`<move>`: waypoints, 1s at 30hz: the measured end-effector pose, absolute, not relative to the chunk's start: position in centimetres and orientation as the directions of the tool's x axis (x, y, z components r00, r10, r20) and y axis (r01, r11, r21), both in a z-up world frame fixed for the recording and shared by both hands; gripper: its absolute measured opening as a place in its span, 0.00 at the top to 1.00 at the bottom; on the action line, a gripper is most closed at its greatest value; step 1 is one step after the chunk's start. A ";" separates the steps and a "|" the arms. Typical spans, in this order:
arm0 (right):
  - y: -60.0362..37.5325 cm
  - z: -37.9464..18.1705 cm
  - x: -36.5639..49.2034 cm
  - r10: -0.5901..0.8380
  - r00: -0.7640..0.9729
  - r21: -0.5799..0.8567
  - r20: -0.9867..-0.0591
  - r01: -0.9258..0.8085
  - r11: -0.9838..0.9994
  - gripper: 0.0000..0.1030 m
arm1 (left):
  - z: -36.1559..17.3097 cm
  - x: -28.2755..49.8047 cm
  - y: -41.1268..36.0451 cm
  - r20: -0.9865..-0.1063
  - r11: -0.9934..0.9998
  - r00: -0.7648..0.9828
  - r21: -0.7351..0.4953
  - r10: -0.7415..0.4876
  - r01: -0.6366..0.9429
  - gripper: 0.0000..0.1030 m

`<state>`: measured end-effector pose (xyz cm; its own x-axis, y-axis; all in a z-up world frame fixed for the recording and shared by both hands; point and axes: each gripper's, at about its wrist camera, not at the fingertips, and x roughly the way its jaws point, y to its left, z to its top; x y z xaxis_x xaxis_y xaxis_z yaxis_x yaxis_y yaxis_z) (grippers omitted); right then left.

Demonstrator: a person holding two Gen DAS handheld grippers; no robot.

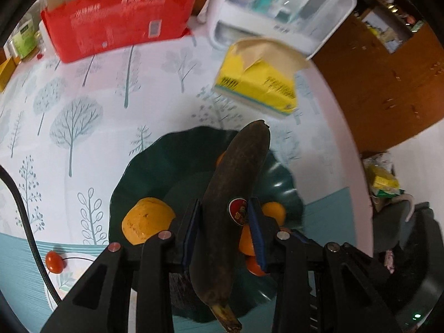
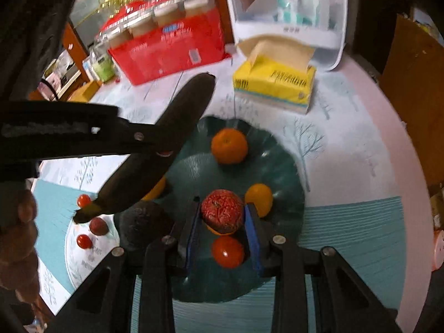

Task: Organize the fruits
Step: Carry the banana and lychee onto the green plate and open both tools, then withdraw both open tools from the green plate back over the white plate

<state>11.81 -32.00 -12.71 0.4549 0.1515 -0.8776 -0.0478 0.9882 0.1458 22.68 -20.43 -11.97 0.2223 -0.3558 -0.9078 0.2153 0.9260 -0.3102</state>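
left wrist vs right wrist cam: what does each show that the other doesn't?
Only left wrist: the round sticker on the blackened banana and the left gripper's blue pads pressed against the banana's sides.

Only right wrist: the right gripper shut on a wrinkled red fruit, a tomato beneath it on the plate, and a dark plum left of the plate.

Both: the green plate holding oranges, the yellow tissue box, the red package and the white case.
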 end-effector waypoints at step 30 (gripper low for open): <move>-30.3 -14.2 13.0 0.151 0.449 0.105 -0.881 -0.126 0.986 0.53 | -11.1 21.3 -17.9 -0.906 0.957 0.325 -0.218 -0.272 0.192 0.12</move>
